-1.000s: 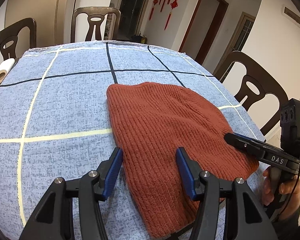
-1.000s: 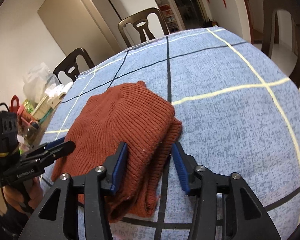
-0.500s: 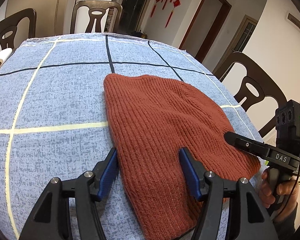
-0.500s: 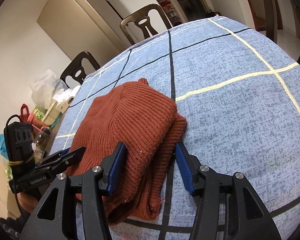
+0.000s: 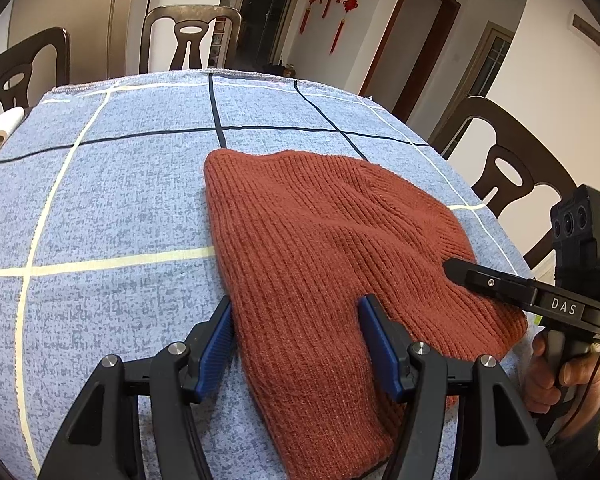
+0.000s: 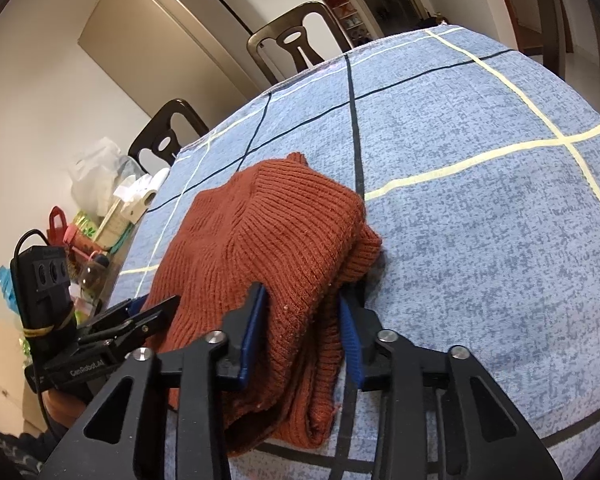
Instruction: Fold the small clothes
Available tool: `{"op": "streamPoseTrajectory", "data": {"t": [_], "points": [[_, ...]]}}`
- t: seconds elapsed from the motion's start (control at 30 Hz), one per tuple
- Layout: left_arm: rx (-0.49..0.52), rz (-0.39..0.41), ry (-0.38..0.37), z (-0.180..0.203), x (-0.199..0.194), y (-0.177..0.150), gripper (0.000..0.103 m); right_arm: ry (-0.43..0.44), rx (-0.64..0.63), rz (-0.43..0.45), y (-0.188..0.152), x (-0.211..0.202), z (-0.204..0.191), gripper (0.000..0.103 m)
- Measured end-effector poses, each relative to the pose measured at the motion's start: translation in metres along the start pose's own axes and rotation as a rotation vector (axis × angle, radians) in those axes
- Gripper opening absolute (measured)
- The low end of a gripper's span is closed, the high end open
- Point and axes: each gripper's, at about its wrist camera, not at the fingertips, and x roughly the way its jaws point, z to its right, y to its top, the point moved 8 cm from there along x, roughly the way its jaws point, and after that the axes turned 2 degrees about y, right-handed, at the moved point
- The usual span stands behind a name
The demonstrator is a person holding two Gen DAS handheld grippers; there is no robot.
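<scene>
- Rust-red ribbed knitted garment (image 5: 332, 248) lies flat on the blue checked tablecloth (image 5: 100, 208), over towards the table's near right corner as the left wrist view shows it; whether it is a hat or a small folded sweater is hard to say.
- Right gripper (image 6: 304, 320) has its jaws either side of the bunched right-hand edge of the knit. They have just been closing, and both blue pads now press into the layers, so I judge it clamped on that edge, probably to lift it over for a fold.
- Left gripper (image 5: 296, 340) straddles the near left-hand edge with its jaws apart. One blue pad (image 5: 216, 344) sits just off the cloth's edge and the other rests on top, so nothing is pinched. It looks placed to take the matching edge.
- The garment's nearest hem is cut off behind the gripper bodies in both views, so how many layers are stacked there cannot be counted.
- A hand (image 5: 560, 376) on the right gripper's handle shows only partly at the frame edge.
- Clutter (image 6: 100, 216) beyond the table's left edge is too small to identify.
</scene>
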Motion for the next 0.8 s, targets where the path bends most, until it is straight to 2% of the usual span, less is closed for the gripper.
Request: {"op": "streamPoseTrajectory", "data": {"t": [0.07, 0.2, 0.3, 0.4, 0.53, 0.8], "points": [[0.011, 0.004, 0.003, 0.002, -0.001, 0.001, 0.059, -0.003, -0.006, 0.001, 0.000, -0.001, -0.002, 0.027], [0.038, 0.020, 0.003, 0.005, -0.008, 0.005, 0.043, -0.018, -0.024, 0.007, 0.002, -0.005, -0.009, 0.023], [0.030, 0.028, -0.030, 0.004, -0.016, 0.010, 0.037, -0.006, -0.033, 0.024, 0.006, -0.011, -0.016, 0.022], [0.016, 0.047, -0.082, 0.000, -0.030, 0.016, 0.036, 0.017, -0.052, 0.037, 0.010, -0.016, -0.028, 0.022], [0.004, 0.087, -0.095, -0.010, -0.047, 0.025, 0.035, 0.053, -0.082, 0.041, 0.013, -0.014, -0.049, 0.021], [-0.052, 0.135, -0.031, -0.068, -0.075, 0.035, 0.035, 0.132, -0.129, -0.001, 0.017, 0.027, -0.099, 0.021]]}}
